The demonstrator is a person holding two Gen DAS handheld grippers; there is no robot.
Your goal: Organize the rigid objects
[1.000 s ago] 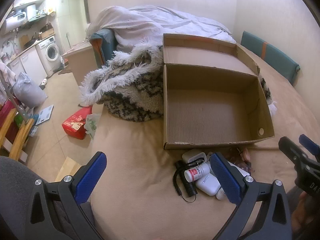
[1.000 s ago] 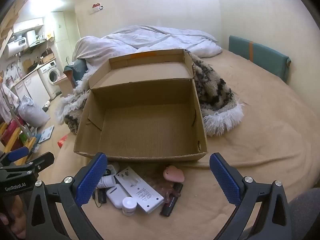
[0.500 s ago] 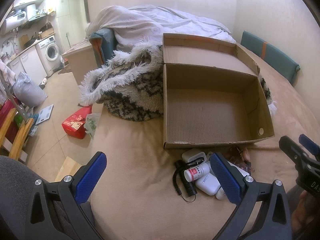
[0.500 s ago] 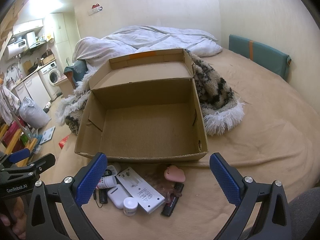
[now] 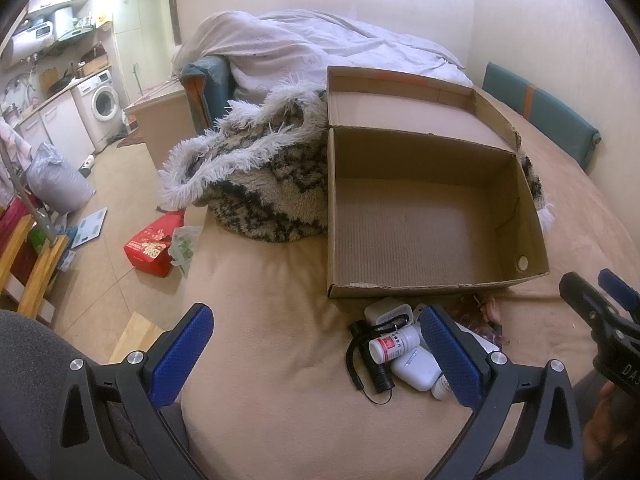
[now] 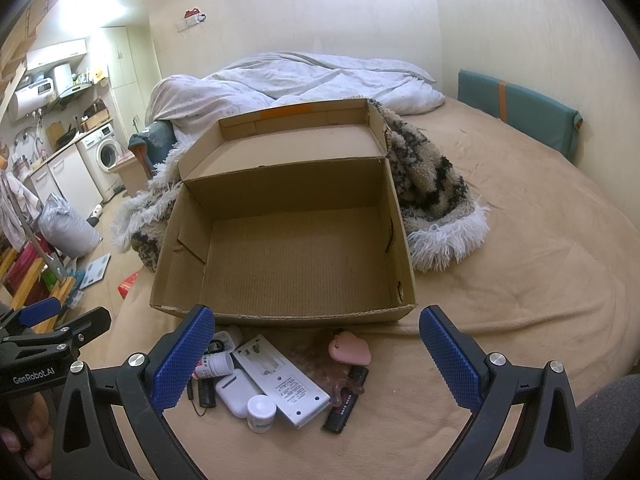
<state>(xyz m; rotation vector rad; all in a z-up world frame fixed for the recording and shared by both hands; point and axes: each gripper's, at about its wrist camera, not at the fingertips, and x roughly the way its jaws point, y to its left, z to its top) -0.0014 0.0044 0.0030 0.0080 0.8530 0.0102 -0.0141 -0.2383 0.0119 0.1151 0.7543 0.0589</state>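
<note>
**Tech A:** As you hold both tools low over the bed, your left gripper [image 5: 316,354] stands wide apart with nothing between its blue pads [image 5: 182,350]. Your right gripper [image 6: 318,354] is likewise spread wide and holds nothing.

**Tech B:** Confirm what lies nearest your fingers.

**Tech A:** You have a cluster of small items on the tan bedsheet [image 6: 520,288], just in front of the cardboard box [image 6: 280,256]. Nearest you sits a small white jar [image 6: 261,408], upright. Beside it lie a white case [image 6: 236,392], a flat white remote [image 6: 280,380] lying slantwise, and a black bar [image 6: 346,400] with red markings. A black flashlight [image 5: 374,364] with a cord lies under a white pill bottle [image 5: 392,344] that rests on its side, red label up. A pink pebble-shaped piece [image 6: 350,348] lies closest to the box wall.

**Tech B:** And the box?

**Tech A:** You see it open and bare inside, lid flap folded back, its front wall just behind the cluster. Behind it, touching the box, lies a shaggy patterned blanket [image 6: 428,192]; farther back, a white duvet [image 6: 304,80] against the wall. A green cushion [image 6: 516,112] stands at the far right.
</note>
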